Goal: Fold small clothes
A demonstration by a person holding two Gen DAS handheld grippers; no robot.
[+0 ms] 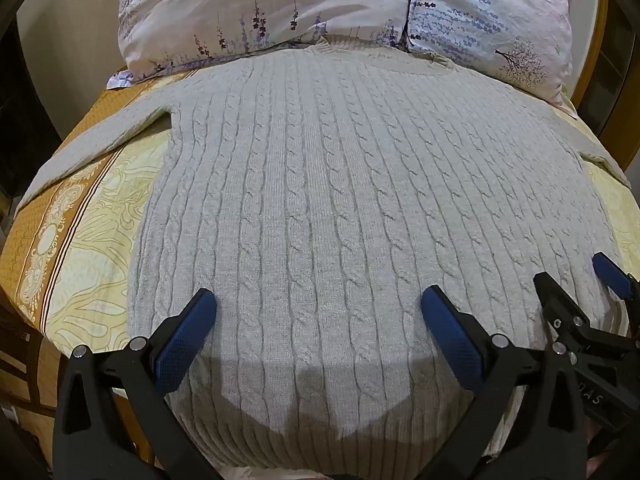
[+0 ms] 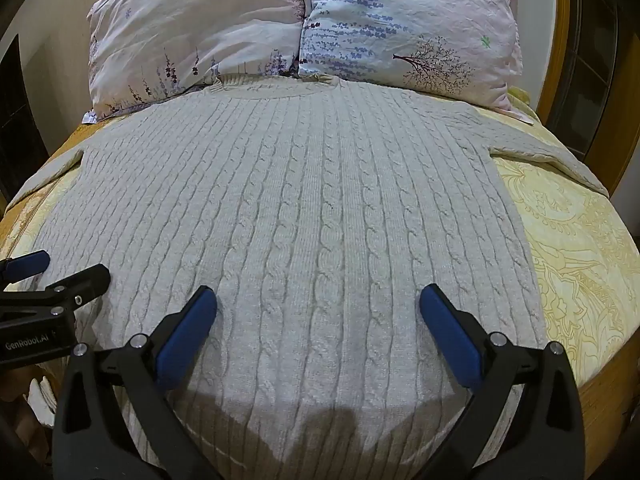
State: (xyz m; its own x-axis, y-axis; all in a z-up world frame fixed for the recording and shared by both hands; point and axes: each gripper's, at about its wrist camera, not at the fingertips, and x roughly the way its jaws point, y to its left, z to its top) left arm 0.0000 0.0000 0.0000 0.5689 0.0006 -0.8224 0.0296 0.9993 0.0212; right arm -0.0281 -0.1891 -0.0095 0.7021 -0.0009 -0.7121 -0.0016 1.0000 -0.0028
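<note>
A pale cable-knit sweater [image 1: 320,184] lies flat on a bed [image 1: 96,216], its collar touching two floral pillows [image 1: 256,12], while the left tongs [image 1: 319,302] and right tongs [image 2: 318,300] hover side by side above its hem, both spread wide and holding nothing.

Patterned bed [image 1: 100,216]; floral pillows [image 2: 240,28]

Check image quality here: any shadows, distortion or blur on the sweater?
Left wrist view: sharp, strong fisheye bulge, gripper shadow across the cable-knit sweater near its hem. Right wrist view: equally sharp and bulged, similar shadow low on the sweater; no glare in either.
</note>
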